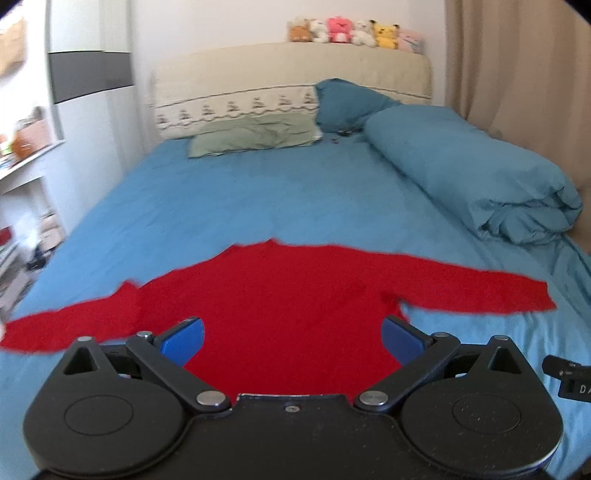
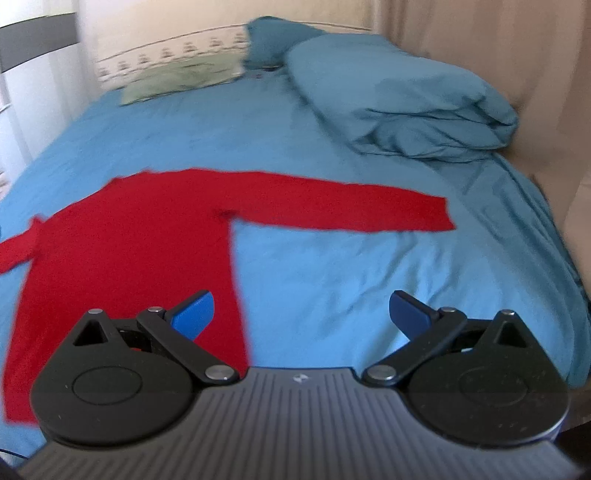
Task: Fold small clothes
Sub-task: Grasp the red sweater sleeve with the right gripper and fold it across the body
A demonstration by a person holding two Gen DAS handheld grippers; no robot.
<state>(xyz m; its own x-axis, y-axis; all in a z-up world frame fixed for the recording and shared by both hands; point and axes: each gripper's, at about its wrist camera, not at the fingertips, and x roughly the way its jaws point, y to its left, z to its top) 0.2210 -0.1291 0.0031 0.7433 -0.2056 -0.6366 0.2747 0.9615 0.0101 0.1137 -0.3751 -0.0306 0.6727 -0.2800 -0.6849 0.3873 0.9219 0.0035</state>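
A red long-sleeved top [image 1: 273, 295] lies flat on the blue bed sheet [image 1: 221, 206], both sleeves spread out sideways. My left gripper [image 1: 293, 338] is open and empty, held above the top's lower body, with its blue fingers [image 1: 184, 339] wide apart. In the right wrist view the top [image 2: 140, 236] fills the left side, its right sleeve [image 2: 351, 206] stretched to the right. My right gripper [image 2: 301, 315] is open and empty above the sheet [image 2: 332, 288], just right of the top's side edge.
A rolled teal duvet [image 1: 472, 166] lies along the bed's right side. A green pillow [image 1: 255, 134] and a teal pillow [image 1: 347, 99] lie at the headboard [image 1: 288, 66], with plush toys [image 1: 351, 33] on top. Shelves [image 1: 22, 155] stand at the left, a curtain [image 1: 517, 55] at the right.
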